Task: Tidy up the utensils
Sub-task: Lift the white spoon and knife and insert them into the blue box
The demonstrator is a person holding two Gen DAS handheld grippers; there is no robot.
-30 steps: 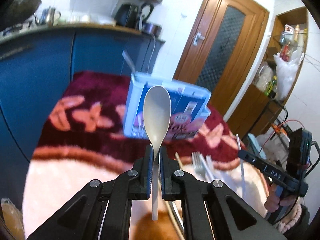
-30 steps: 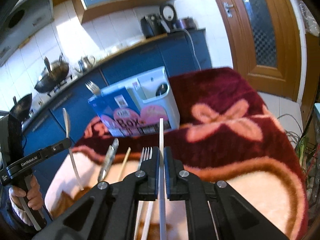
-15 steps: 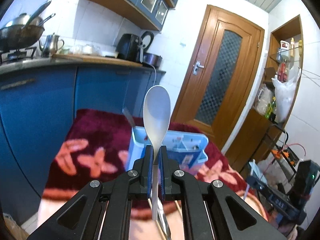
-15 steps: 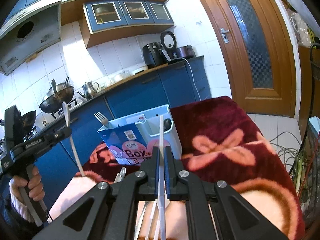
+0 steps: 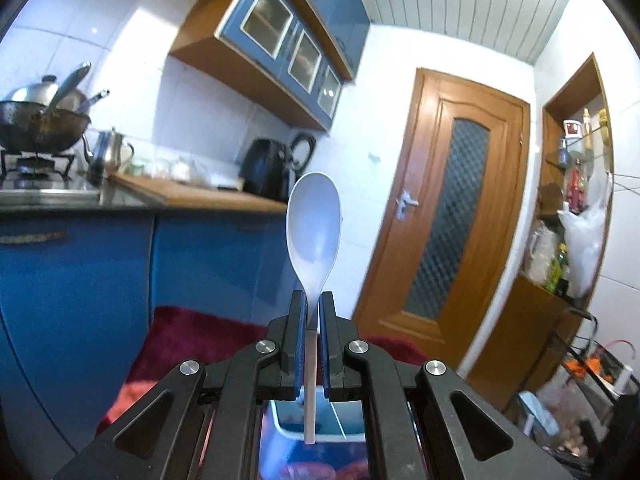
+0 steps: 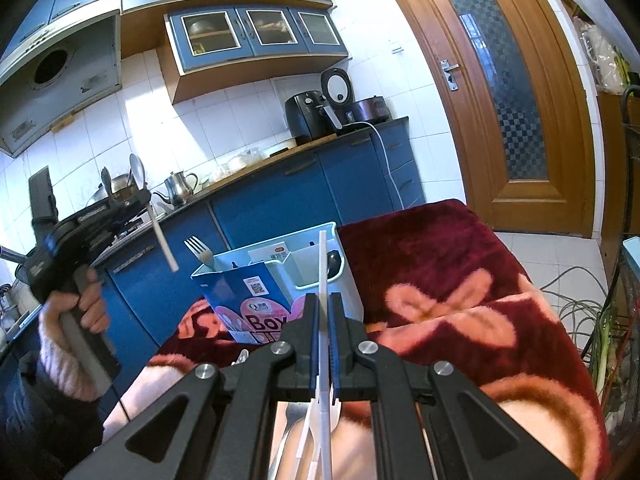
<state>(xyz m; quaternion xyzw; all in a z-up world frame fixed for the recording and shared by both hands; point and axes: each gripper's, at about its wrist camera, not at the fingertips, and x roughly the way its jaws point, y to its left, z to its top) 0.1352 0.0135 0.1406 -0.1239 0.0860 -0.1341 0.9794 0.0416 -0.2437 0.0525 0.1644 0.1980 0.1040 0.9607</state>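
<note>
— Two grippers, both closed on something?
— Yes. The left gripper (image 5: pixel 313 304) clamps a white spoon (image 5: pixel 314 224) by its neck, bowl up, in open air left of the organizer box (image 6: pixel 280 276).
— And the right gripper (image 6: pixel 323 307)?
— Pinching a thin white utensil handle (image 6: pixel 322 264), its tip near the box's rim, above the blanket (image 6: pixel 460 280).
</note>
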